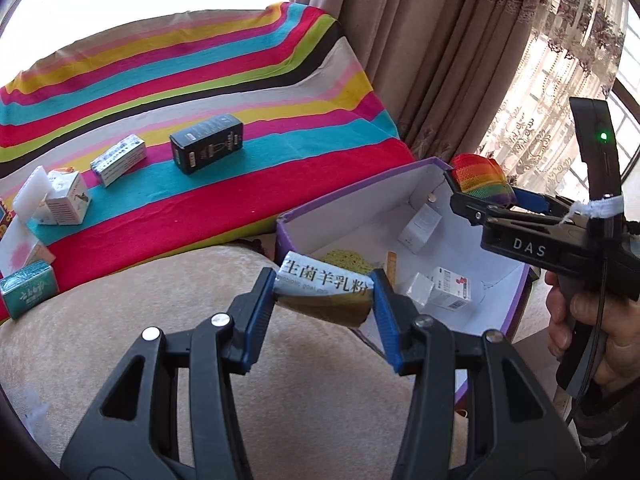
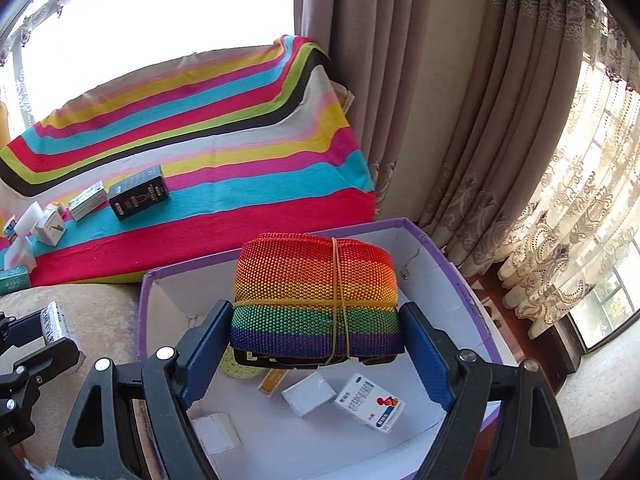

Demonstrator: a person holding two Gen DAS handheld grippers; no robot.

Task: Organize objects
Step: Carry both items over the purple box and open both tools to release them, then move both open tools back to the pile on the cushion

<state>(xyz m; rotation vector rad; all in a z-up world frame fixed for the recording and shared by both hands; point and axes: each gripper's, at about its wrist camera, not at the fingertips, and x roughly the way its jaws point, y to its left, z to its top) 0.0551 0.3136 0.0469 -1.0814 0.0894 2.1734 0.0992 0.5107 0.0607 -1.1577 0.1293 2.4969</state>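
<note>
My left gripper [image 1: 325, 294] is shut on a silver and gold goat milk powder sachet [image 1: 324, 292], held at the near rim of the open purple box [image 1: 352, 196]. My right gripper [image 2: 316, 344] is shut on a rolled rainbow strap [image 2: 316, 288] bound with a rubber band, held over the purple box [image 2: 460, 276]. In the left wrist view the right gripper [image 1: 472, 194] holds the strap [image 1: 482, 178] over the box's far corner. Inside the box lie small white boxes [image 2: 308, 394], a red-marked medicine box [image 2: 370, 402] and a yellow-green scrubber [image 1: 348, 260].
A black box [image 1: 207, 142], a grey-white box [image 1: 118, 159], a white carton [image 1: 66, 196], white foam blocks [image 1: 30, 192] and a teal pack [image 1: 26, 294] lie on the striped blanket [image 1: 240, 80]. Beige cushion [image 1: 160, 292] below. Curtains [image 1: 440, 40] stand right.
</note>
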